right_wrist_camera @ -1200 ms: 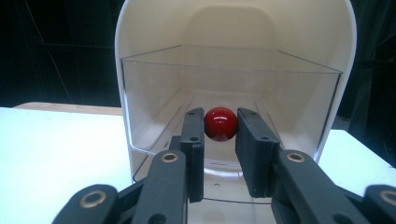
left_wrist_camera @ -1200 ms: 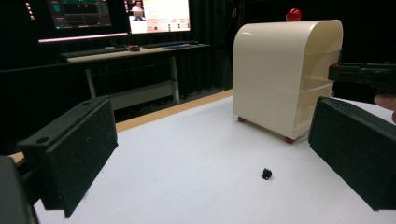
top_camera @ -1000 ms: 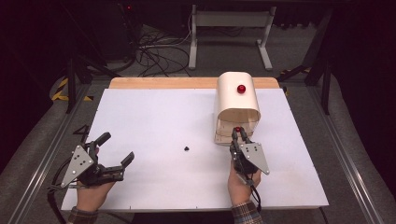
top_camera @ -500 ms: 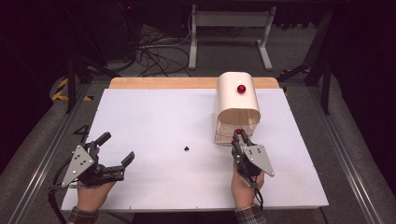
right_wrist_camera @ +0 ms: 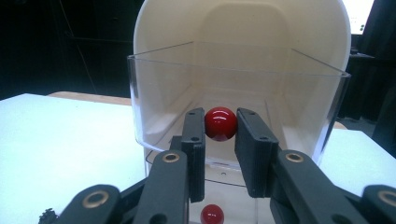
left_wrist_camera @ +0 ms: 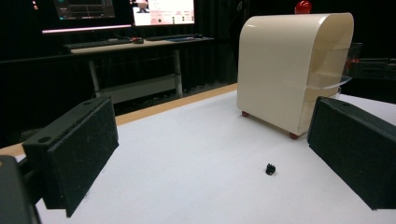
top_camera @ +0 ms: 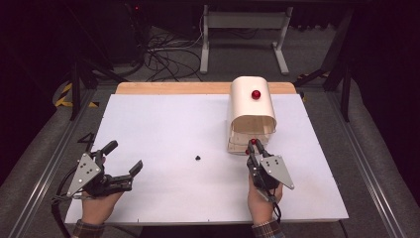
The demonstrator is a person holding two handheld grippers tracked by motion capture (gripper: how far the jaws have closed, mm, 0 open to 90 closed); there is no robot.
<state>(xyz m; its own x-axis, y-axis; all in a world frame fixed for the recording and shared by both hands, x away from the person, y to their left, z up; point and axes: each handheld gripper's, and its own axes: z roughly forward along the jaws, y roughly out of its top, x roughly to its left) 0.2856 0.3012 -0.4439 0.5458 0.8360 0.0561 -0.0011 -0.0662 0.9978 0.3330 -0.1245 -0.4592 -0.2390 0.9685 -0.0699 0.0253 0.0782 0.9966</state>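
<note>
On the white table (top_camera: pixel 163 124), right hand-held gripper (right_wrist_camera: pixel 220 125) grasping drawer's red knob (right_wrist_camera: pixel 220 122); left hand-held gripper (top_camera: pixel 124 158) released.

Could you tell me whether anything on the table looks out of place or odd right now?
One thing: a small black bit lies loose on the white table, apart from the cream cabinet, like a stray part. The right claw grips a red drawer knob; that looks orderly.

hidden: lower red knob (right_wrist_camera: pixel 212 215), cut by the frame's bottom edge in the right gripper view | too small: black speck (top_camera: pixel 197 158) on table (top_camera: pixel 158 129), identity cannot be told | cut off: left tongs (left_wrist_camera: pixel 224 154), outer ends run past both side edges
</note>
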